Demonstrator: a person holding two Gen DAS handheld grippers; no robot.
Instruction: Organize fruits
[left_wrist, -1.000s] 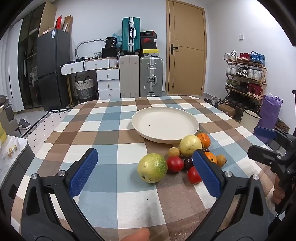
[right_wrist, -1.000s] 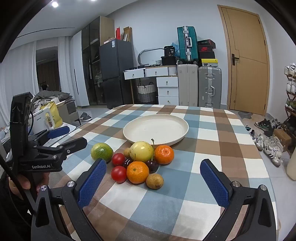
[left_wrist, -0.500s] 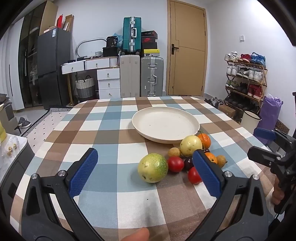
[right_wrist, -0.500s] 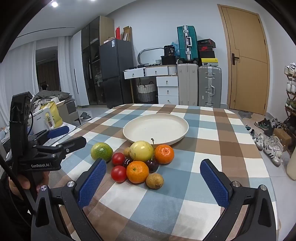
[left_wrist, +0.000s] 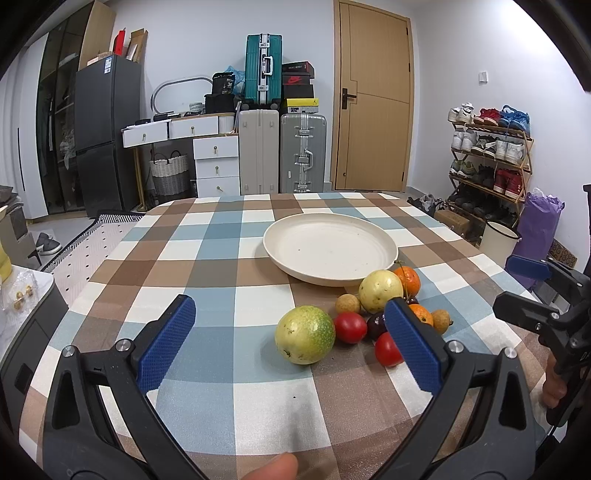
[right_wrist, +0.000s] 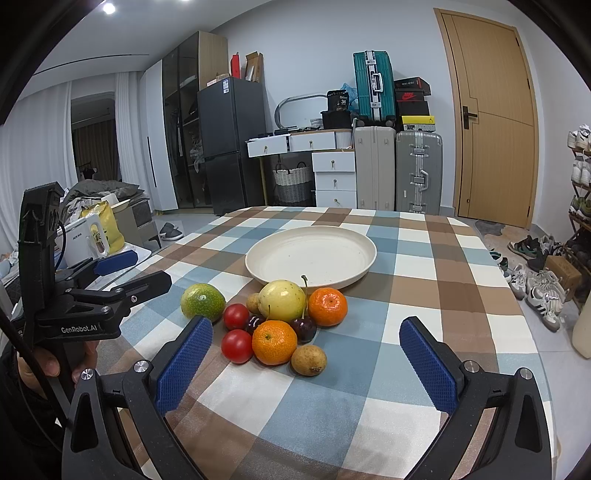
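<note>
While both the left gripper (left_wrist: 291, 347) and right gripper (right_wrist: 306, 354) hover spread wide, fruit pile (right_wrist: 280, 317) beside bare plate (right_wrist: 311, 254), checked table.

Near orange (left_wrist: 421, 314) half behind gripper pad (left_wrist: 415, 345).

We see our right gripper (right_wrist: 304, 363) gaping wide over the checked tablecloth (right_wrist: 424, 295), holding nothing. Just beyond its blue pads (right_wrist: 183, 363) lies the fruit cluster: a near orange (right_wrist: 274, 342), two tomatoes (right_wrist: 236, 345), a green fruit (right_wrist: 202, 301) at left, a yellow fruit (right_wrist: 282, 300). Farther off sits the cream plate (right_wrist: 258, 254), bare. Our left gripper (right_wrist: 122, 269) shows at far left, spread too.
</note>
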